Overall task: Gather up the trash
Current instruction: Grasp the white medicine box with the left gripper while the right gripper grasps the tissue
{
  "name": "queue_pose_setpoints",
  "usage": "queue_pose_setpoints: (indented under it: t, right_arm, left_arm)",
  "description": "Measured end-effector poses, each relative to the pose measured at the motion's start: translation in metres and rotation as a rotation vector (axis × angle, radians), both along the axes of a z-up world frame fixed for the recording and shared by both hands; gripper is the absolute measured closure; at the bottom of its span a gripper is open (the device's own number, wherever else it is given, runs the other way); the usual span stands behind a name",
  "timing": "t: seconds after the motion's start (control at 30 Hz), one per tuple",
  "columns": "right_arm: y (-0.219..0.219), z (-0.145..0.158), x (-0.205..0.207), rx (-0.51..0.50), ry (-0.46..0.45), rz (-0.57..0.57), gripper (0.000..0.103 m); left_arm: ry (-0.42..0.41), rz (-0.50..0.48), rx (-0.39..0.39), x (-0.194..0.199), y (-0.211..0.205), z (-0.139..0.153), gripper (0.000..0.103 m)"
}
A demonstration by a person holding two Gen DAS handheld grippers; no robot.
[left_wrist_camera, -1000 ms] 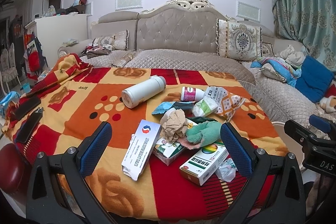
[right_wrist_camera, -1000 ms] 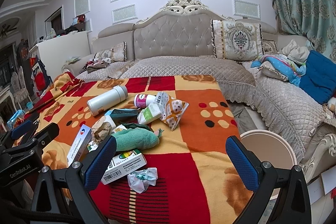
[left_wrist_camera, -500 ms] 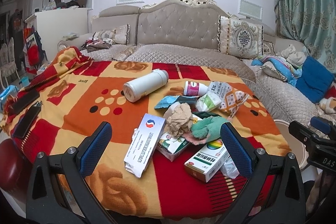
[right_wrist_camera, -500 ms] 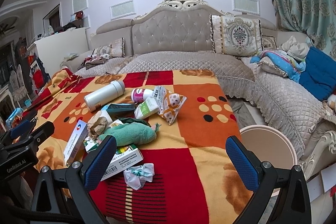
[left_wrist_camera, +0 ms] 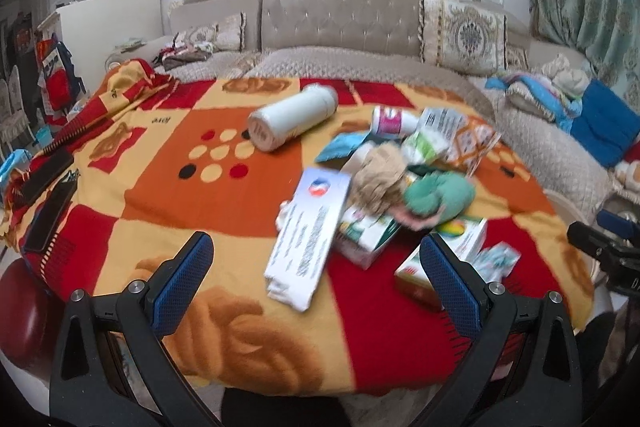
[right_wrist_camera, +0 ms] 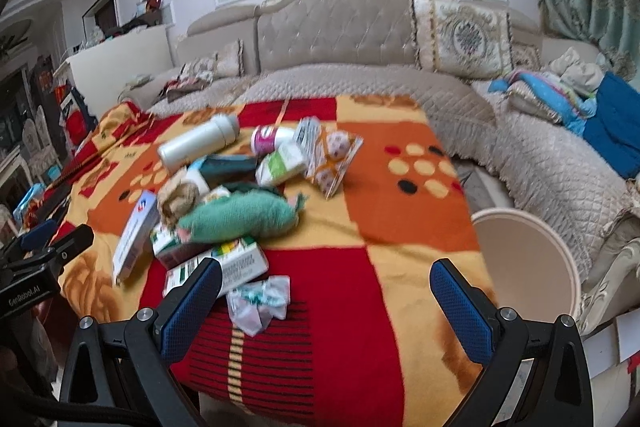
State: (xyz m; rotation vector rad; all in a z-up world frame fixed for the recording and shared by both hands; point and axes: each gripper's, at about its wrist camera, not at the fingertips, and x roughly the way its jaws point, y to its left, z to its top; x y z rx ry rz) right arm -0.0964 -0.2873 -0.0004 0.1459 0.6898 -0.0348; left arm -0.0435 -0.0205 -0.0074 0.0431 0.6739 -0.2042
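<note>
Both grippers are being carried nearer to the trash pile than a second ago. Nothing is being held: the left gripper (left_wrist_camera: 316, 269) and the right gripper (right_wrist_camera: 326, 293) are being kept spread wide over the near edge of the patchwork blanket (right_wrist_camera: 400, 195). Around the green cloth (right_wrist_camera: 236, 219), a long white box (left_wrist_camera: 308, 235) is lying to its left, a white bottle (right_wrist_camera: 198, 145) behind it, and a crumpled wrapper (right_wrist_camera: 260, 301) in front. A round bin (right_wrist_camera: 528, 259) is standing right of the blanket.
</note>
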Motion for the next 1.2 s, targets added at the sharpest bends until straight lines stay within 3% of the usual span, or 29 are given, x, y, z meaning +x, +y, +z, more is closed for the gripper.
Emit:
queue_pose_setpoints:
  t: [0.2,0.53,0.63,0.73,0.8,0.87,0.97,1.2]
  right_arm:
    - [0.002,-0.031,0.011,0.09,0.07,0.077,0.0]
    - [0.02,-0.062,0.032,0.129,0.162,0.192,0.018]
    - [0.024,-0.068,0.042,0.123,0.177,0.205,0.025]
    - [0.022,-0.077,0.052,0.177,0.208,0.214,0.03]
    - [0.021,-0.08,0.056,0.222,0.213,0.218,0.032]
    - [0.023,-0.079,0.057,0.209,0.203,0.218,0.049]
    - [0.025,-0.08,0.057,0.201,0.195,0.234,0.063]
    - [0.02,-0.072,0.047,0.187,0.177,0.248,0.07]
  left_arm:
    - [0.076,-0.028,-0.02,0.022,0.015,-0.014,0.003]
    - [0.212,-0.111,0.001,0.073,0.003,-0.044,0.006]
    - [0.256,-0.112,0.006,0.086,0.003,-0.055,0.022]
    - [0.283,-0.112,-0.022,0.093,0.003,-0.061,0.024]
    - [0.284,-0.111,-0.02,0.095,0.003,-0.062,0.031]
    - [0.302,-0.115,-0.014,0.096,0.0,-0.065,0.054]
    - [0.318,-0.111,-0.01,0.098,0.0,-0.069,0.056]
    - [0.264,-0.087,0.004,0.083,0.005,-0.051,0.056]
